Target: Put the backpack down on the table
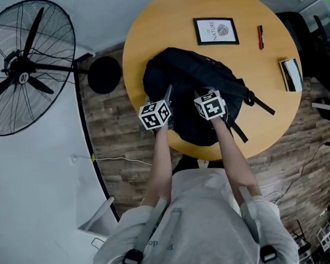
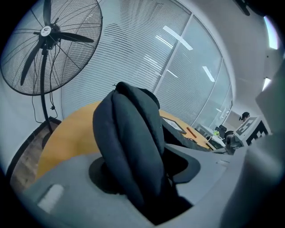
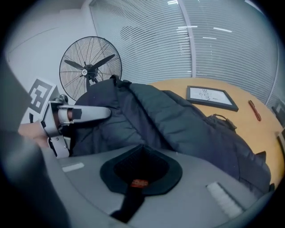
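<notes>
Backpack (image 1: 195, 86), soft and saggy, likely handles best by straps: right hand-held gripper (image 3: 141, 165) pinches webbing (image 3: 129, 202), left hand-held gripper (image 2: 142, 168) gapes round padded strap (image 2: 129, 138).

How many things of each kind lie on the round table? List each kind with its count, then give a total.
backpack: 1
picture frame: 1
red pen: 1
book or box: 1
Total: 4

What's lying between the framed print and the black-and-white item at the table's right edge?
A red pen lies between the framed print and the black-and-white item, in the head view.
</notes>
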A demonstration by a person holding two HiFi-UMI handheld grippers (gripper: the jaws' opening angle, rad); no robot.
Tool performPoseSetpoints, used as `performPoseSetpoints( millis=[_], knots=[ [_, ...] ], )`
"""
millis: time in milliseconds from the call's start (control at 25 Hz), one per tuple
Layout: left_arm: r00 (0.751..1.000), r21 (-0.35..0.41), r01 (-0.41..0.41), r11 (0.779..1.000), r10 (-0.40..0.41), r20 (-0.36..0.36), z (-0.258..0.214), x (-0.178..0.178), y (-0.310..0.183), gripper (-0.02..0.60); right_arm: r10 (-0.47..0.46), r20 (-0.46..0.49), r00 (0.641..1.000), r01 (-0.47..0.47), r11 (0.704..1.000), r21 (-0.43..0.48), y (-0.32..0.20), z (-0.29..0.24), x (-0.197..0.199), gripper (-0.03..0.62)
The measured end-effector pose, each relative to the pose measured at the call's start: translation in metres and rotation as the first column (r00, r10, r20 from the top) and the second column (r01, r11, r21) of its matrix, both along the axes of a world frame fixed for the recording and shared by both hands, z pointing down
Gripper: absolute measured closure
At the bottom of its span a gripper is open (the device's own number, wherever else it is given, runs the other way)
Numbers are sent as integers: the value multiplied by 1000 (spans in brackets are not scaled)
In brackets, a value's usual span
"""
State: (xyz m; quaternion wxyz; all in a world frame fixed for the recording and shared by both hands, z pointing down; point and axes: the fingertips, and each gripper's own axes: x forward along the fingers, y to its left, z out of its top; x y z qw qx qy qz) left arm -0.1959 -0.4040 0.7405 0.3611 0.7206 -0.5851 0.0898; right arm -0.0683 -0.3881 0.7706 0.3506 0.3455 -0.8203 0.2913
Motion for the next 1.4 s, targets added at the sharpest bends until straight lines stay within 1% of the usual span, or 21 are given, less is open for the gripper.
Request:
performPoseSetpoints(
  millis=[120,200,320,440,640,800,1000,1120,1240,1400],
  knots=[
    [1000,-16,-11,1000,12,27,4,-7,6,316,-3,-10,1000,3,1000,4,0,2,0,594],
    [999,-21,-24,999,25,43,3,-14,11,304,-2,-12,1000,2,1000,2,0,3,1,594],
    [998,-33,-23,999,25,60,3,-26,20,287,-1,-10,1000,1,1000,-7,1,3,1,593],
    [995,-74,-17,997,24,94,12,-35,23,268,-4,-17,1000,4,1000,-2,1,3,1,593],
    [984,-150,-6,989,32,176,31,-39,20,255,-4,-31,1000,4,1000,11,-1,5,-1,594],
    [979,-181,11,983,26,203,43,-40,19,244,-2,-41,999,3,1000,18,-1,7,-1,594],
    [976,-174,25,984,14,217,49,-41,18,230,-3,-51,999,4,1000,24,-1,7,-1,594],
    [974,-161,18,987,19,224,42,-42,20,221,-3,-50,999,4,1000,17,-1,7,-1,594],
    [969,-152,12,988,26,246,37,-44,23,213,-5,-71,997,7,1000,25,-1,8,-1,594],
    [964,-148,34,988,7,266,29,-51,37,215,-7,-83,996,9,1000,29,0,8,-1,593]
  ],
)
